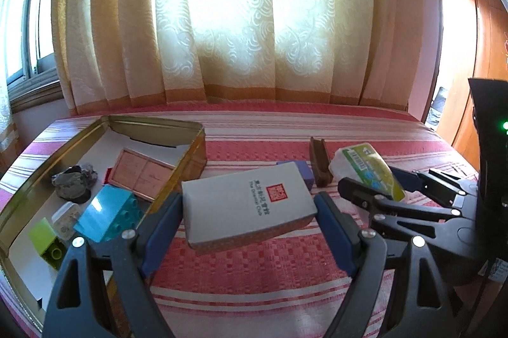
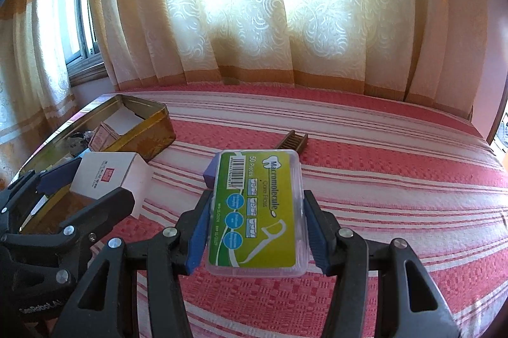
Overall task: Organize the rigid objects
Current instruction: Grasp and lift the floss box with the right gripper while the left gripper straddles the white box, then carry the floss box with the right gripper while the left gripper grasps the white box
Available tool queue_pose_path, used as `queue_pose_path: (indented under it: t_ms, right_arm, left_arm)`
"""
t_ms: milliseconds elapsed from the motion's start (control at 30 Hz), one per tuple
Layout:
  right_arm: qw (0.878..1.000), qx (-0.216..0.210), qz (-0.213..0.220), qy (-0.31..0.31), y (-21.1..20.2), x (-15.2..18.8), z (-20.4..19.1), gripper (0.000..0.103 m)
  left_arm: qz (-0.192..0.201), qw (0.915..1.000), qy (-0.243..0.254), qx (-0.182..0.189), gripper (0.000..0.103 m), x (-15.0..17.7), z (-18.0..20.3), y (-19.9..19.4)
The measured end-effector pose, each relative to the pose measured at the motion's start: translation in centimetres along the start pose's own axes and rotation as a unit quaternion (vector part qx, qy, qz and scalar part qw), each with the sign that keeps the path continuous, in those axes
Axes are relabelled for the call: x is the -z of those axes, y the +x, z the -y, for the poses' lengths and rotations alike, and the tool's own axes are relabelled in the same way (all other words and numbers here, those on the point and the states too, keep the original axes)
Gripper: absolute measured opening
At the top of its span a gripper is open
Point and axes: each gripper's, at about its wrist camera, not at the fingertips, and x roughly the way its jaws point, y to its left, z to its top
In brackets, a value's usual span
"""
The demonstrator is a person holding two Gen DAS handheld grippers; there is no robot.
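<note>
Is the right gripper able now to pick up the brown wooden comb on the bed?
Probably not yet. The right gripper is shut on the floss box, so its jaws are full. The path to the brown comb on the bedspread looks free otherwise.

Backlit curtain blown out; fisheye edges warped, perhaps soft.

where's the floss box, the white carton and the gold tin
floss box (image 2: 257, 211), right wrist view, green label
white carton (image 1: 247, 204), left wrist view, top face
gold tin (image 1: 193, 160), left wrist view, outer side wall
</note>
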Motion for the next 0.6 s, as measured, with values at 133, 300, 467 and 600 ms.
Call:
queue_pose_path:
  t_ms: [133, 300, 467, 600]
  right_arm:
    - [1.0, -0.002, 0.01, -0.002, -0.4, 0.1, -0.6, 0.056]
    - [1.0, -0.005, 0.015, -0.001, -0.6, 0.2, -0.8, 0.056]
    - [1.0, -0.008, 0.018, 0.001, -0.8, 0.3, -1.0, 0.056]
    - [1.0, -0.01, 0.022, 0.001, -0.9, 0.3, -1.3, 0.056]
  left_arm:
    - [0.013, 0.9999, 0.001, -0.009, 0.084, 0.1, -0.2, -0.7]
    - [0.023, 0.9996, 0.004, -0.017, 0.084, 0.3, -0.2, -1.5]
    - [0.022, 0.9996, -0.001, -0.014, 0.084, 0.4, -0.7, -1.7]
    - [0.025, 0.9995, -0.004, -0.016, 0.084, 0.5, -0.9, -2.0]
